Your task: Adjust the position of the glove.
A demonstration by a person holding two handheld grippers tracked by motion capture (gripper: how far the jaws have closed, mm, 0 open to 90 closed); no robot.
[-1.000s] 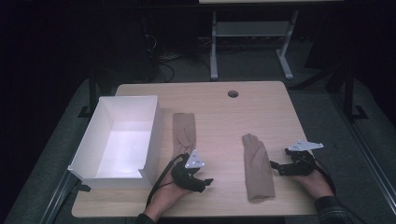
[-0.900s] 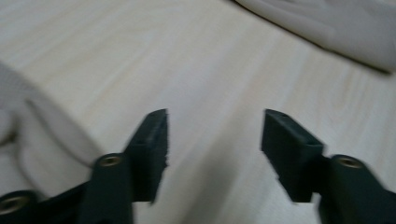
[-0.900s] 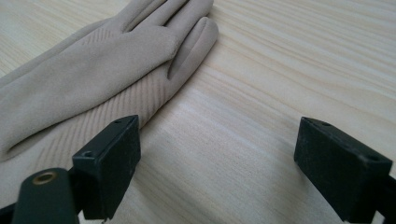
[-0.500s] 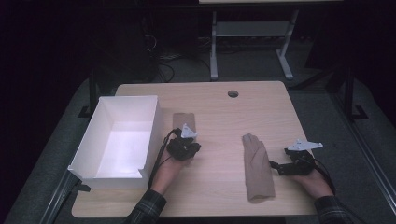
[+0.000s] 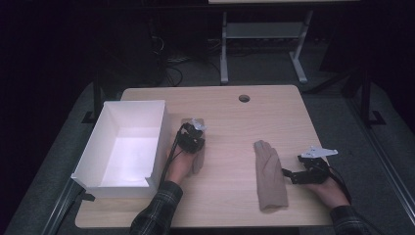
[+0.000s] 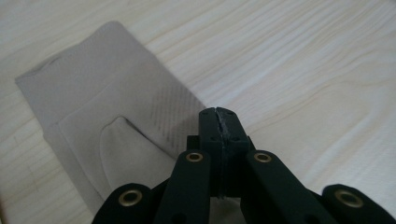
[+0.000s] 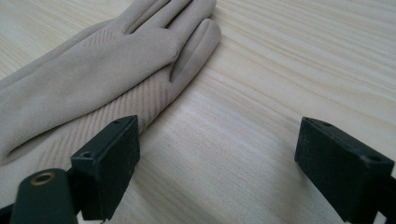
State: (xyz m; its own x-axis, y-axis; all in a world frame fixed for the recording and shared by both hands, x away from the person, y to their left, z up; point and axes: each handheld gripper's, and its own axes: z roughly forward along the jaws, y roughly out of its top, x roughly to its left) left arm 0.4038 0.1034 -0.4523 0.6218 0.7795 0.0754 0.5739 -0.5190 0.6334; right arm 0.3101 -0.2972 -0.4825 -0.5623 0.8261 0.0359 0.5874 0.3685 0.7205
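High view overhead facing forward, gripper views close, sharing table (image 5: 230,117)

Plaid sleeves (image 5: 155,210); black claws (image 6: 218,122) with brass rivets.

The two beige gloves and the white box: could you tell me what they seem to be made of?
The right glove looks like soft suede-like or brushed fabric: matte, fuzzy nap, with a ribbed panel near the cuff. The left glove shows the same matte beige cloth and ribbing. The white box looks like thin, stiff card or plastic sheet, smooth and flat-walled; which one is unclear.
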